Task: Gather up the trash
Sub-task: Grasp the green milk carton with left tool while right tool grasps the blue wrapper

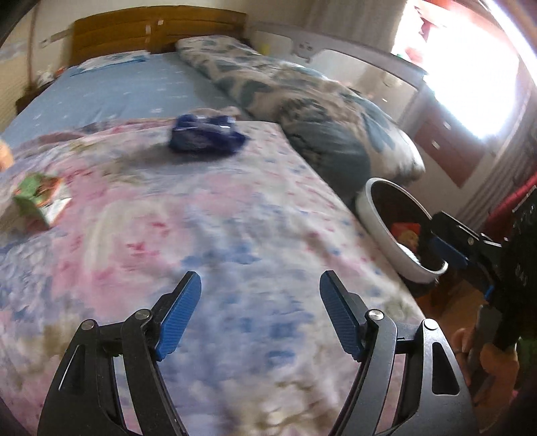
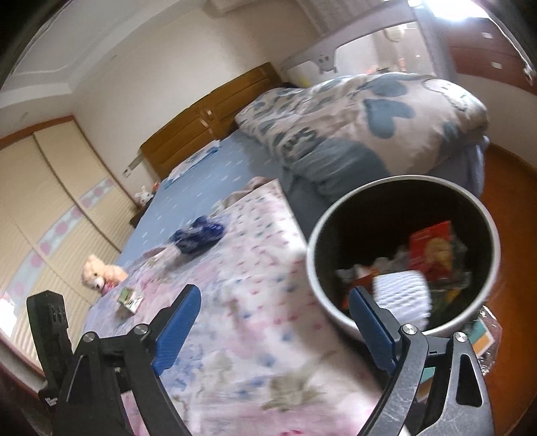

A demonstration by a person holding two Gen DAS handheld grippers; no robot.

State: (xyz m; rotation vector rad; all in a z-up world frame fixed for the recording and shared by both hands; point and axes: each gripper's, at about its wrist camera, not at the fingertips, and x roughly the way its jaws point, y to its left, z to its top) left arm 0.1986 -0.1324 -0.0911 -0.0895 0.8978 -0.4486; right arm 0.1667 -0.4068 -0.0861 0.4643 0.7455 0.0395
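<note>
My left gripper [image 1: 260,285] stands open above the pink and blue floral bedspread [image 1: 201,234], with nothing between its fingers. A crumpled dark blue wrapper [image 1: 204,134] lies farther up the bed, and a green wrapper [image 1: 40,198] lies at the left. My right gripper [image 2: 273,290] is open at the bed's edge, its right finger over the rim of a white bin [image 2: 312,255]. In the bin are a red packet [image 2: 433,248] and a blurred white piece [image 2: 402,295] just past that finger. The blue wrapper [image 2: 198,236] and green wrapper [image 2: 129,298] also show in the right wrist view.
A folded heart-print duvet [image 2: 369,110] lies along the bed's right side, above the bin [image 1: 379,221]. A teddy bear [image 2: 100,273] sits at the bed's left edge. A wooden headboard [image 1: 157,30] closes the far end. Wooden floor [image 2: 510,187] surrounds the bin.
</note>
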